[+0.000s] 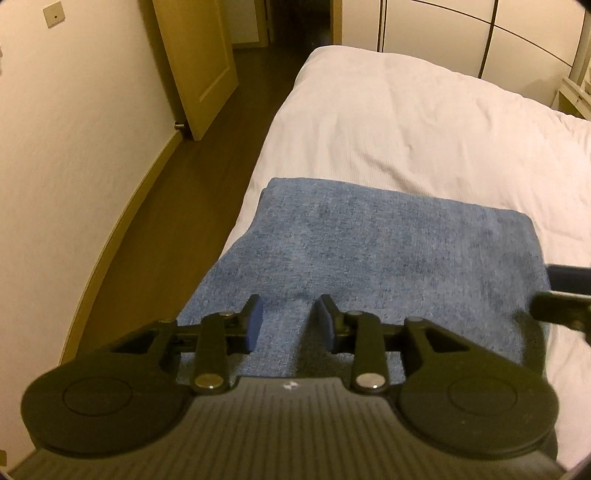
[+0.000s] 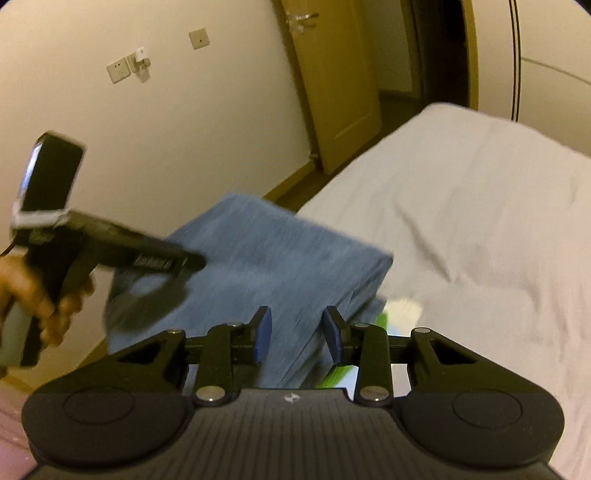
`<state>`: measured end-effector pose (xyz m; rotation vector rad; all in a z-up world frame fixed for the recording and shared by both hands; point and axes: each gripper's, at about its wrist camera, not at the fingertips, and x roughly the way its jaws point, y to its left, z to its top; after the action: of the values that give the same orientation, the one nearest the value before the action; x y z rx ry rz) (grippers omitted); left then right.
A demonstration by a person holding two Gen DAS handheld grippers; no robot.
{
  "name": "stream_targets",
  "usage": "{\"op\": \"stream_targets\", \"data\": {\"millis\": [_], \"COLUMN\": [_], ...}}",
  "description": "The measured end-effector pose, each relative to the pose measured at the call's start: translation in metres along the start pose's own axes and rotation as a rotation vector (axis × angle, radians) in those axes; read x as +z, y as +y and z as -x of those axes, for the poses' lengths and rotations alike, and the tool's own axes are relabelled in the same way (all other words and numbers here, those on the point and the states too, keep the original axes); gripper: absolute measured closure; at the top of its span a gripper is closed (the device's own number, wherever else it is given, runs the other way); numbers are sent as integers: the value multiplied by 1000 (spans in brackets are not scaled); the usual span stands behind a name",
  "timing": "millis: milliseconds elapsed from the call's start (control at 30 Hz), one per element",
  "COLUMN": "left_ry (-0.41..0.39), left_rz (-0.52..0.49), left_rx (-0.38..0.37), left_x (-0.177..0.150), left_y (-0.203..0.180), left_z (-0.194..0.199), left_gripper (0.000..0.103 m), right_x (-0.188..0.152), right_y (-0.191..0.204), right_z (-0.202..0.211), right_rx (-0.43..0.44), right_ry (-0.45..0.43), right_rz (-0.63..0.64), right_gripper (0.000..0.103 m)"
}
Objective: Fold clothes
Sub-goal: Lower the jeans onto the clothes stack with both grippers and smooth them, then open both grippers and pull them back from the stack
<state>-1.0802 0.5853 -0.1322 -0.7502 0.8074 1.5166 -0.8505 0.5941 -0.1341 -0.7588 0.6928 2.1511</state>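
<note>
A folded blue garment (image 1: pixel 369 251) lies in a thick stack at the near edge of the white bed (image 1: pixel 424 122). My left gripper (image 1: pixel 290 317) is closed on a raised ridge of its near edge, blue pads on either side. At the right border, my right gripper (image 1: pixel 550 290) holds the garment's right side. In the right wrist view the blue garment (image 2: pixel 288 251) is blurred, its layered edge pinched between the right gripper's (image 2: pixel 297 328) pads. A hand holds the left gripper (image 2: pixel 188 277) over the garment's left part.
The white bed (image 2: pixel 480 221) stretches away behind the garment. A green and white item (image 2: pixel 382 317) peeks out under the stack. Dark wood floor (image 1: pixel 207 147) runs along the bed's left side to a wall and an open door (image 1: pixel 199 62). A wardrobe (image 1: pixel 480 29) stands behind.
</note>
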Motion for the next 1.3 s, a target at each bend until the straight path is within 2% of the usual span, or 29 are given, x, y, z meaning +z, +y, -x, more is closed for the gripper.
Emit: {"op": "stream_targets", "data": {"millis": [133,200,333,400,500,633,733,800,833,867,933,1000,1167,1300], "left_ry": [-6,-22,-28,-25,-13,17,43,58,62,60,52,43,-17,-56], "left_rz": [25,34,65,75,88,129,174,204,222,238,258,274,346,433], "left_rx": [-17,-33,-25,-9,40,115,172,208,223,235,258,278,324,364], "left_x": [-10,-13,-12,-10,-12,-16,-24,-29,-32,-36,-45,-54,-86,-117], "left_y": [7,7,11,12,7,0,-13,-23,-29,-37,-55,-73,-128,-172], "left_z": [-8,-14,-17,-10,7,31,56,75,87,98,122,145,204,244], "left_gripper": [65,65,64,64,64,63,55,48,45,40,35,30,8,3], "right_x": [-7,-12,-8,-8,-8,-9,-11,-12,-13,-17,-28,-38,-58,-71], "right_y": [6,6,5,4,3,-3,-4,-4,-2,-3,-5,-9,-34,-53], "right_z": [-33,-45,-46,-38,-25,-12,6,24,33,44,67,89,134,169], "right_rx": [-48,-67,-56,-24,25,46,57,66,65,65,65,70,102,119], "right_ry": [84,115,111,89,55,28,-1,-21,-25,-30,-33,-24,15,45], "right_rz": [81,81,65,63,54,36,25,23,29,37,53,48,17,38], "right_gripper": [67,67,66,64,52,50,49,34,23,18,13,13,13,13]}}
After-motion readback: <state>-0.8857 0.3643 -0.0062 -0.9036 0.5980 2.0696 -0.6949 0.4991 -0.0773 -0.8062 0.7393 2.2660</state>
